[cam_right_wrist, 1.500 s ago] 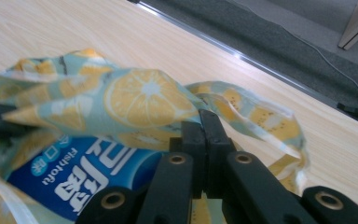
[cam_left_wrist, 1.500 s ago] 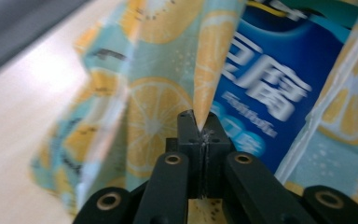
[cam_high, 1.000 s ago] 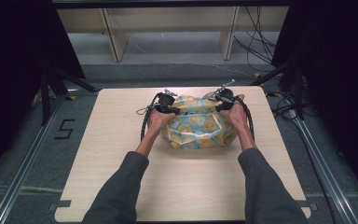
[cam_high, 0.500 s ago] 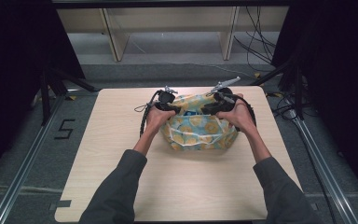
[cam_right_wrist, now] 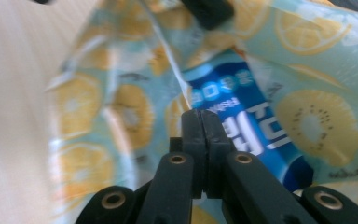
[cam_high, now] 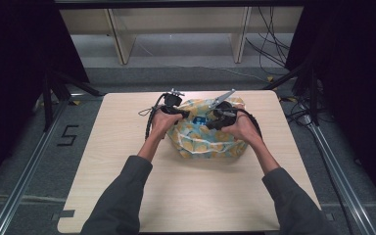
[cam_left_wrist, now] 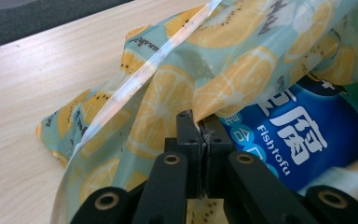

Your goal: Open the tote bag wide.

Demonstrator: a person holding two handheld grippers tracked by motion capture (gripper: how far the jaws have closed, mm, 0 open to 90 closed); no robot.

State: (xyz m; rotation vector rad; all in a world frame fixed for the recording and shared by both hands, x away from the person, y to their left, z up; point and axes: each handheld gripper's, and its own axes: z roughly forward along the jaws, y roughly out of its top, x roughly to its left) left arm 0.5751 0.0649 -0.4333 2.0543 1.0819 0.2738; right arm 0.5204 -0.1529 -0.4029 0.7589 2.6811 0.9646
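1. Table (cam_high: 127, 196): pale wood top, dark floor all round. A shelf frame (cam_high: 122, 39) stands beyond the far edge, cables (cam_high: 274, 44) trail at far right, and a taped "5" (cam_high: 67, 135) marks the floor at left.
2. Bag (cam_high: 205, 142): soft plastic, teal with a lemon and kiwi print. It sits on the far middle of the table, mouth up and pulled apart between the two grippers. A pale strip runs along its rim in the left gripper view (cam_left_wrist: 144, 70).
3. Packet (cam_left_wrist: 298, 135): blue, white lettering reading "Fishtofu", lying inside the bag below the open mouth. In the high view it is a small blue patch (cam_high: 199, 119) in the gap.
4. Left gripper (cam_high: 186, 115): at the bag's left rim. Jaws pressed together on a fold of the bag film, seen close in its own view (cam_left_wrist: 200, 128).
5. Right gripper (cam_high: 209, 126): over the bag's right half, aimed inward at the mouth. Jaws have just been closing and now meet (cam_right_wrist: 200, 116). The view is blurred, so whether any film is caught between them cannot be told; packet (cam_right_wrist: 242, 116) lies right behind the tips.
6. Forearms in grey sleeves (cam_high: 122, 196) come from the near edge, hands angled in toward each other over the bag.
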